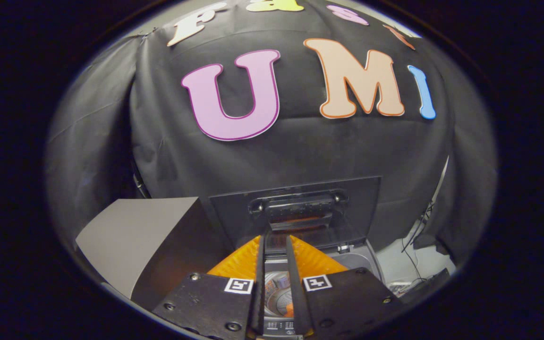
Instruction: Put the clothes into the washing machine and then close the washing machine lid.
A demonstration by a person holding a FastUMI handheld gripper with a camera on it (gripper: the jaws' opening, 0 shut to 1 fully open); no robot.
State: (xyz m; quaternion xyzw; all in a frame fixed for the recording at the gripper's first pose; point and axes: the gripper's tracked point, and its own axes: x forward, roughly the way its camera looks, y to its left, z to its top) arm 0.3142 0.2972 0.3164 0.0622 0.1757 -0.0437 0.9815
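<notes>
Washing machine (pixel 361 262) sits low, just under and ahead of the claw (pixel 274 245), lid (pixel 295 208) stood upright at its back against the black cloth wall. Far left: grey box (pixel 130 236), beside the machine. Centre: claw fingers (pixel 259 264) w/ a narrow gap, nothing pinched; drum (pixel 276 295) visible thru the gap w/ an orange bit, maybe clothes, can't confirm. Square coded tags on claw body, no legible txt. Right: cables (pixel 411 255) on the floor by the machine.
</notes>
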